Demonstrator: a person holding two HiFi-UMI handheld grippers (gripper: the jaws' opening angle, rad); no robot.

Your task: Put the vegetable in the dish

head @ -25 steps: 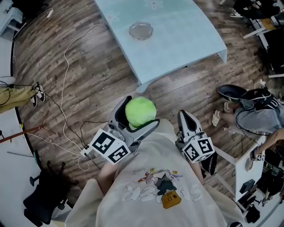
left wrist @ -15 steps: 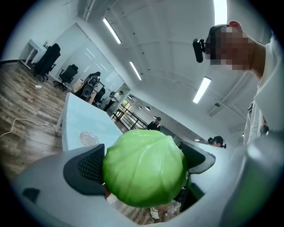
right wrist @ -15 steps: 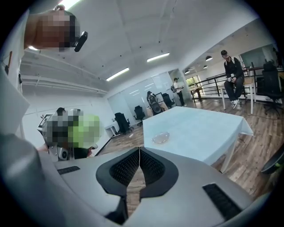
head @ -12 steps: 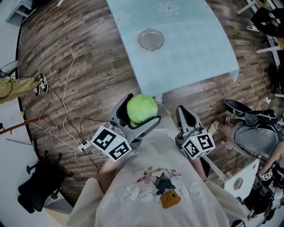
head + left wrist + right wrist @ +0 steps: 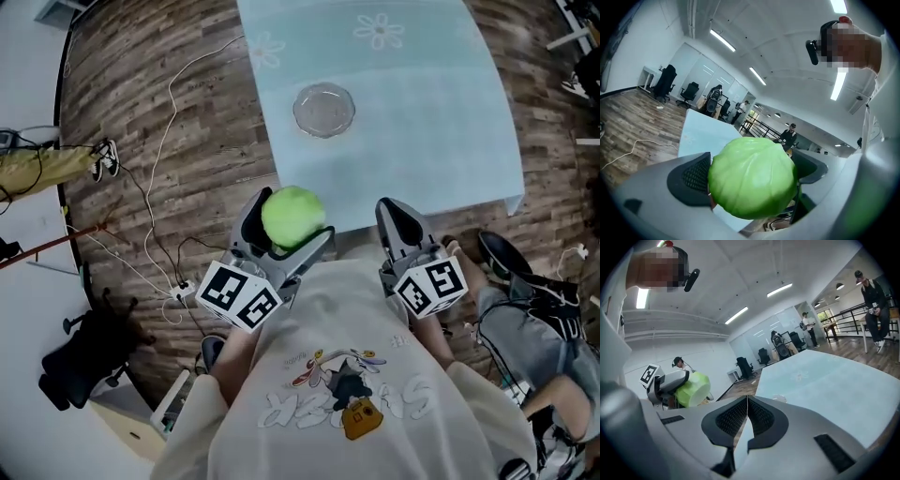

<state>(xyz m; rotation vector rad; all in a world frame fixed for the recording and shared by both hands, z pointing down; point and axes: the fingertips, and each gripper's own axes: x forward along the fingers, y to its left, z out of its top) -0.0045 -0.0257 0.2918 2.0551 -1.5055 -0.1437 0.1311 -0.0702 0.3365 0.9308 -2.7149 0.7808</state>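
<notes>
Closer than a second ago, the pale blue table (image 5: 431,122) is now reaching down almost to both tools in the head view, and the glass dish (image 5: 324,109) is sitting lower in that view than it was. Working from your left, a white cable (image 5: 159,122) is trailing across the wooden floor (image 5: 202,169). Next to it, you are holding the left gripper (image 5: 289,227) over the floor just short of the table's near edge. Its jaws are clamping the round green cabbage (image 5: 292,216) from both sides. In the left gripper view the cabbage (image 5: 752,176) is filling the gap between the dark pads (image 5: 696,174), with the table showing behind it. The dish is lying empty on the table, ahead of the cabbage and well apart from it. Further right, you are carrying the right gripper (image 5: 398,220) at the table's near edge. In its own view the right gripper (image 5: 747,413) is showing its jaws pressed together with nothing between them, and the cabbage (image 5: 693,389) is hanging off to its left.
</notes>
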